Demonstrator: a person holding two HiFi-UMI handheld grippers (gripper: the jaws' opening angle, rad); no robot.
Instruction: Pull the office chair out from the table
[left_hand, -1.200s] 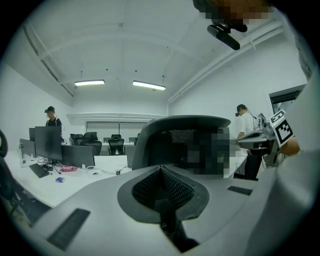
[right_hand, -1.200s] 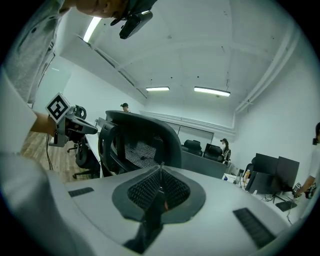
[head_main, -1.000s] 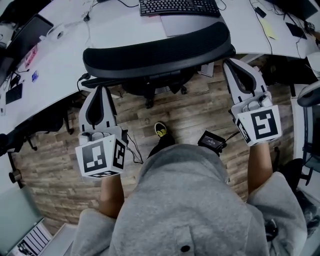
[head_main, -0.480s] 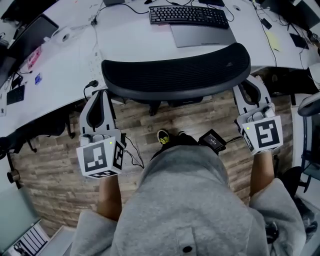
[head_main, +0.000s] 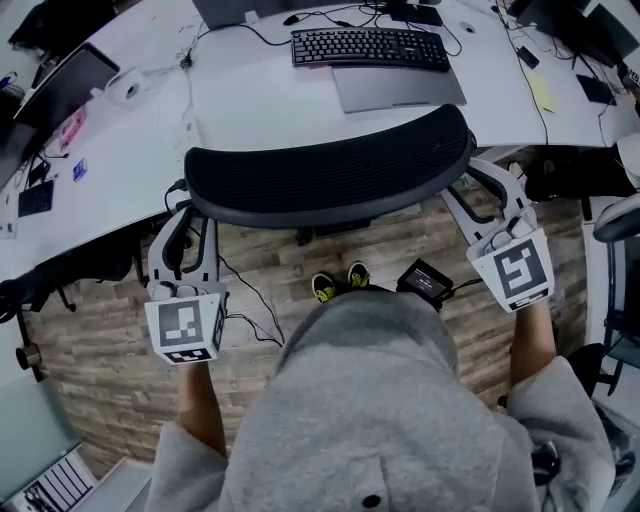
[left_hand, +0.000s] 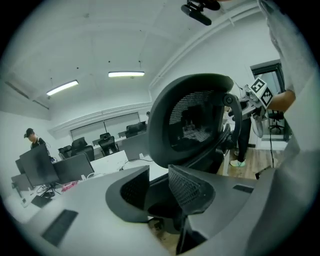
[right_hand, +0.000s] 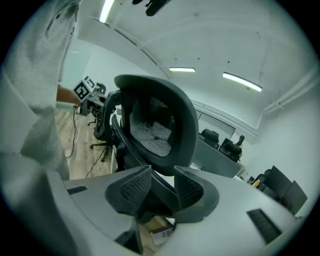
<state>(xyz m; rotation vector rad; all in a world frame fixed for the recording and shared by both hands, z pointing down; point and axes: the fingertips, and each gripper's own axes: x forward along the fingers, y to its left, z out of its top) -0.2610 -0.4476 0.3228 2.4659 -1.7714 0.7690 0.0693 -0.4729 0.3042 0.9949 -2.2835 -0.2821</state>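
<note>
The black mesh office chair (head_main: 330, 175) stands with its backrest out past the white table's (head_main: 250, 100) edge, over the wood floor. My left gripper (head_main: 192, 212) sits at the backrest's left end and my right gripper (head_main: 470, 183) at its right end. Both pairs of jaws have just been opening. In the left gripper view the gripper (left_hand: 160, 185) has a clear gap between its pads, with the chair (left_hand: 195, 117) just beyond. In the right gripper view a dark bar of the chair (right_hand: 155, 125) runs through the gripper (right_hand: 162, 187), and the pads stand off it.
A keyboard (head_main: 365, 47) and a grey closed laptop (head_main: 398, 85) lie on the table behind the chair. A black box (head_main: 425, 282) with cables lies on the floor by my shoes (head_main: 338, 283). Another chair (head_main: 620, 190) is at the right edge.
The chair's backrest has come away from the table toward me. Both grippers came back and lower with it, and their jaws, which were shut on the chair's sides, have spread apart.
</note>
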